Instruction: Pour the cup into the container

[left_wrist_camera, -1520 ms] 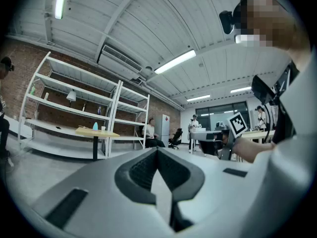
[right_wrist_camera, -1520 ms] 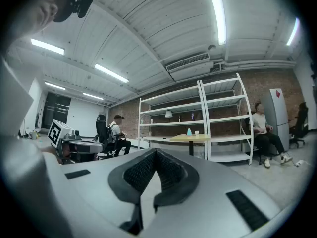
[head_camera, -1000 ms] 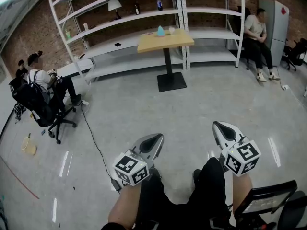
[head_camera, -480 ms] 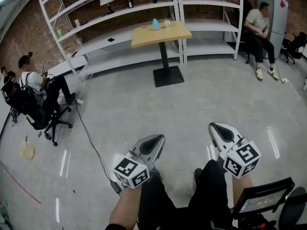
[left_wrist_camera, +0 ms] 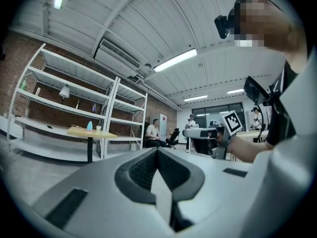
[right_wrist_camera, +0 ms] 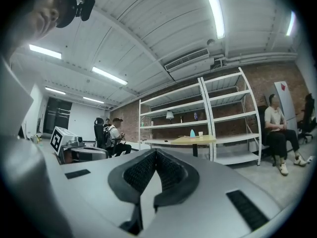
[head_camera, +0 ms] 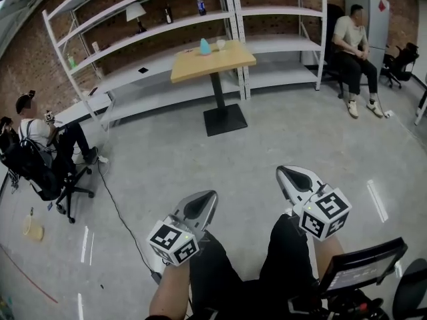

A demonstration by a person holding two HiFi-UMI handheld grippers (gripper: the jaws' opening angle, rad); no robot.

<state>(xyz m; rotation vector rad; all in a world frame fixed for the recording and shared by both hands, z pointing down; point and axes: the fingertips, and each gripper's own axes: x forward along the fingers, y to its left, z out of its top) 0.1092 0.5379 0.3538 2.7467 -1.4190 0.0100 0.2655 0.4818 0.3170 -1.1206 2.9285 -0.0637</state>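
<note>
Head view: left hand-held gripper and right hand-held gripper are both closed and empty, pointing level above the floor. Cup and blue container stand just beside each other on the desk, well apart from both.

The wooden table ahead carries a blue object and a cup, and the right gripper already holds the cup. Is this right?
Not quite. The right gripper holds nothing: the right gripper view shows its jaws closed together and empty. The cup stands on the table beside the blue object.
</note>
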